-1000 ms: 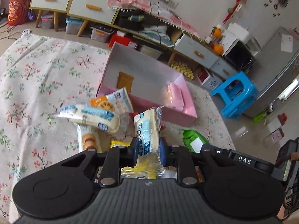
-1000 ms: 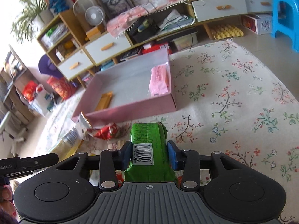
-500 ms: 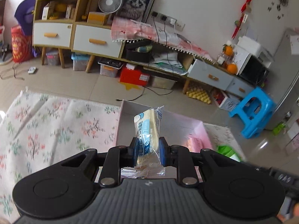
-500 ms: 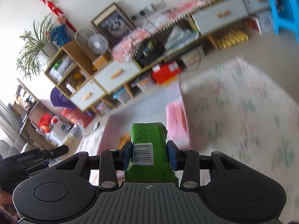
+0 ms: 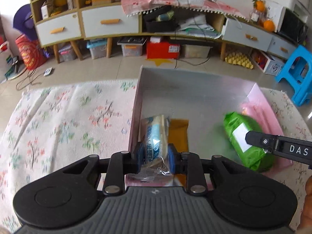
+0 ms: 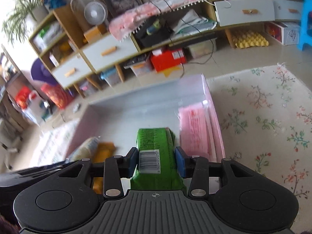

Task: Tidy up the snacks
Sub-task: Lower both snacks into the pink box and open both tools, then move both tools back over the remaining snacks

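Observation:
A pink box [image 5: 135, 105] with a grey floor lies on the floral rug; it also shows in the right wrist view [image 6: 212, 105]. My left gripper [image 5: 155, 157] is shut on a pale yellow and blue snack pack [image 5: 156, 136], held over the box's near left part. My right gripper [image 6: 157, 164] is shut on a green snack pack [image 6: 156, 148], over the box's right part; the green pack [image 5: 247, 138] also shows in the left view. A pink pack [image 6: 195, 130] and an orange pack [image 5: 178, 134] lie inside the box.
The floral rug [image 5: 64, 117] spreads around the box. A low cabinet [image 5: 109, 25] with drawers and storage bins stands beyond the rug. A blue stool [image 5: 298, 78] stands at the far right.
Both grippers have tilted down and moved over the pink box with their packs still held. The left pack now hangs over the box's left side, the green pack over its right side.

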